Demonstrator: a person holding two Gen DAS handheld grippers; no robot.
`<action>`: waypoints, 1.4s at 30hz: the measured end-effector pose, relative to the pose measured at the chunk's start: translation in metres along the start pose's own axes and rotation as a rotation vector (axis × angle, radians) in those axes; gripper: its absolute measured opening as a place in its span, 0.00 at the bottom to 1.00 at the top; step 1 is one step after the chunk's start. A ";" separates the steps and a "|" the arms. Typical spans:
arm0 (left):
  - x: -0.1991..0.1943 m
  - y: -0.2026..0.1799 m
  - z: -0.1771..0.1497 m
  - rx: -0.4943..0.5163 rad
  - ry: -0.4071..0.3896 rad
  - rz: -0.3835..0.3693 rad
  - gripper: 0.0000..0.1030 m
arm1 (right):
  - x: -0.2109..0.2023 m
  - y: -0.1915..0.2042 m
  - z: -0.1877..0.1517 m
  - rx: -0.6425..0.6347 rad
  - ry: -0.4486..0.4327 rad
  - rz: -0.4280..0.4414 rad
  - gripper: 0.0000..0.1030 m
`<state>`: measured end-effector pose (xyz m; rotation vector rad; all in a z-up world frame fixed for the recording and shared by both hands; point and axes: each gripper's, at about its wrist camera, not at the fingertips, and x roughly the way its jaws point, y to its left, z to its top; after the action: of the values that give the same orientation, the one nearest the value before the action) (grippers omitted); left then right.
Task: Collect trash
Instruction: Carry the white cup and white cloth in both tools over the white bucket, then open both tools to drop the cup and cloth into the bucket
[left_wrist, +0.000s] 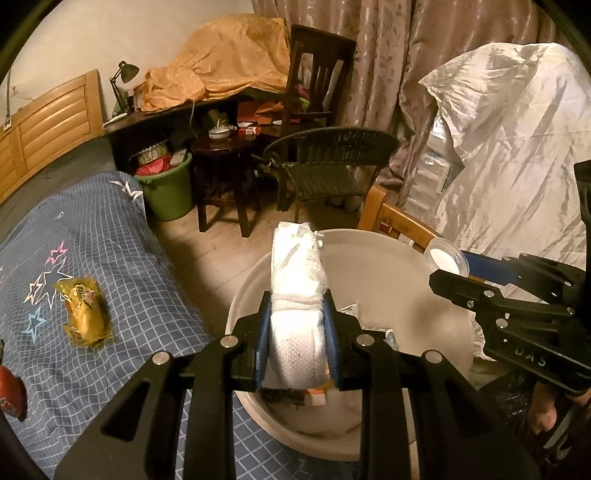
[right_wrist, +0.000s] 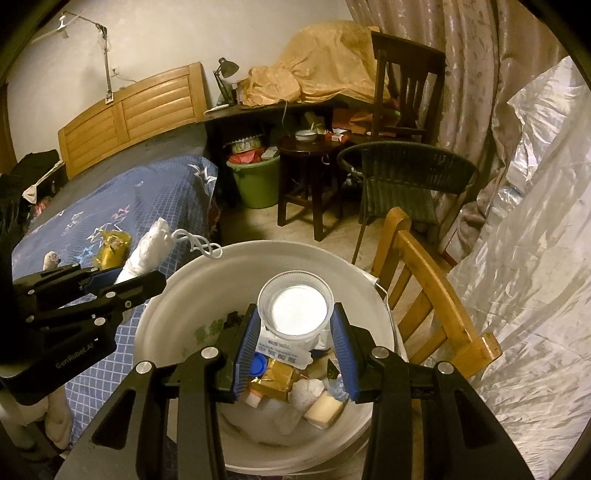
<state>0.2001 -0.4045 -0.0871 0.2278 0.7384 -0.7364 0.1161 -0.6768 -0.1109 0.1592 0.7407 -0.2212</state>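
Note:
My left gripper (left_wrist: 296, 314) is shut on a rolled white cloth bundle (left_wrist: 297, 291) and holds it over the near rim of the white bucket (left_wrist: 369, 254). The bundle also shows in the right wrist view (right_wrist: 147, 251), with a white cord hanging from it. My right gripper (right_wrist: 295, 325) is shut on a clear plastic cup (right_wrist: 295, 308) with a white bottom, held over the bucket (right_wrist: 177, 295), which holds several pieces of trash (right_wrist: 291, 384). The cup also shows in the left wrist view (left_wrist: 445, 260). A yellow wrapper (left_wrist: 83, 312) lies on the blue bedspread (left_wrist: 110, 258).
A wooden chair (right_wrist: 424, 280) stands right of the bucket, against a silvery plastic sheet (right_wrist: 535, 258). Farther back are a green bucket (left_wrist: 168, 192), a dark stool (left_wrist: 221, 155), a wicker chair (left_wrist: 332, 158) and a cluttered desk (left_wrist: 166, 118). A red object (left_wrist: 11, 391) lies at the bed's left edge.

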 end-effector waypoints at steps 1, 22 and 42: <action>0.000 0.000 0.000 0.000 0.000 0.000 0.24 | -0.001 0.000 -0.001 0.001 0.000 0.000 0.39; 0.002 0.002 -0.001 0.000 0.003 0.003 0.24 | -0.003 0.002 -0.002 0.001 0.001 0.002 0.39; -0.052 0.043 -0.017 -0.042 -0.086 0.072 0.88 | -0.062 0.025 -0.001 -0.024 -0.144 0.006 0.66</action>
<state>0.1941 -0.3382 -0.0659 0.1827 0.6597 -0.6573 0.0779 -0.6438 -0.0674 0.1219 0.5992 -0.2154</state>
